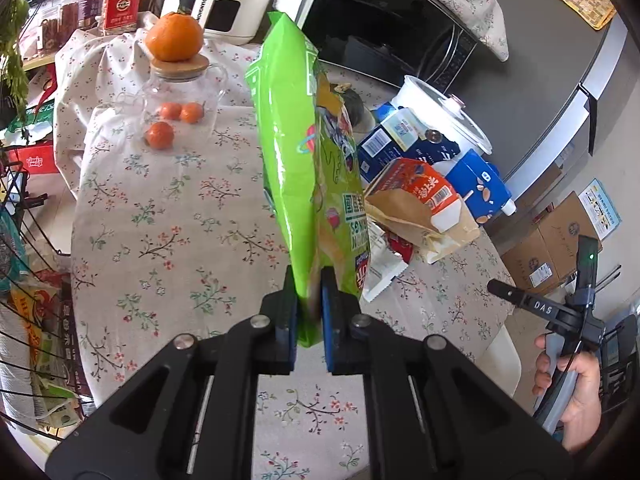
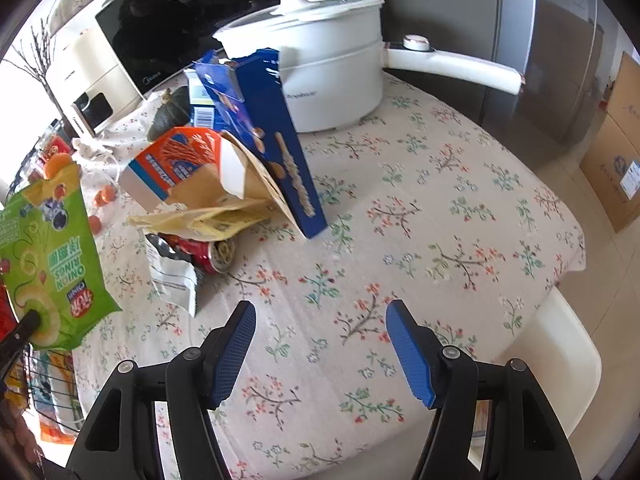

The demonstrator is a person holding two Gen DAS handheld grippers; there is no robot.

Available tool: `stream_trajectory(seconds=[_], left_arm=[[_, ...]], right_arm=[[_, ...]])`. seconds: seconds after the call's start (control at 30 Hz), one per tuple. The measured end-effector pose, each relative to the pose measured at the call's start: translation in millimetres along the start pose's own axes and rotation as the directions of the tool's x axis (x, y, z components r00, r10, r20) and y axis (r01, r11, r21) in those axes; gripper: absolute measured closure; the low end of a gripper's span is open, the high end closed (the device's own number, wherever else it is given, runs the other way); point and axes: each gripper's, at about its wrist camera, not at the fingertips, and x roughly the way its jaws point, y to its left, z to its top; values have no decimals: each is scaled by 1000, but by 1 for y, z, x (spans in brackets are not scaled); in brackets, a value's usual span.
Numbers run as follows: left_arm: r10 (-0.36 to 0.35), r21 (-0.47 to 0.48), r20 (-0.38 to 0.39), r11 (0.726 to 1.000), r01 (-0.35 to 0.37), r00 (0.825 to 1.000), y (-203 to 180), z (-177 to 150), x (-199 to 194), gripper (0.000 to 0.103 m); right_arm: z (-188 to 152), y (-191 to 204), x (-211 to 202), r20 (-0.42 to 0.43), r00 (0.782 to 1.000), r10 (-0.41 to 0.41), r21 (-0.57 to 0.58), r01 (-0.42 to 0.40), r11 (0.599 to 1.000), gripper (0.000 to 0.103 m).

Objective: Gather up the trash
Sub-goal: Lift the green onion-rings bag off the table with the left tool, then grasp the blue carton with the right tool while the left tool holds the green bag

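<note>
Close wrist views (shared table), downward

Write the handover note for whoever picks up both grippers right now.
Left gripper: shut on the green onion-ring bag, held off the table.
Right gripper: open, empty, above bare tablecloth.
Wire basket at the table's left edge already holds wrappers.
Done: the green bag is picked up, not yet dropped.
Left on the table: orange snack box, tall blue box, flattened brown paper, crushed red can, white wrapper, more blue cartons behind.
The white pot and the oranges do not look like trash.
</note>
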Motion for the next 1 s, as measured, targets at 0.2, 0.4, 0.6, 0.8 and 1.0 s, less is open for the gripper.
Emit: stream_trajectory(seconds=[0.2, 0.4, 0.6, 0.8, 1.0], left_arm=[[16, -10, 8, 1000, -15, 1000, 17, 5, -5, 92], [1, -9, 38, 1000, 0, 999, 14, 13, -10, 92], [-18, 10, 57, 1000, 18, 998, 4, 17, -12, 92], [-37, 21, 46, 999, 36, 998, -6, 16, -7, 92], [-71, 51, 34, 996, 69, 997, -25, 12, -4, 92]], right_arm=[[33, 11, -5, 106, 994, -3, -2, 3, 1000, 34], [74, 20, 4, 197, 980, 19, -51, -9, 999, 34], [86, 32, 20, 216, 975, 48, -111, -24, 994, 60], [78, 27, 8, 256, 965, 50, -131, -17, 991, 71], [64, 6, -28, 288, 957, 11, -127, 27, 992, 74]])
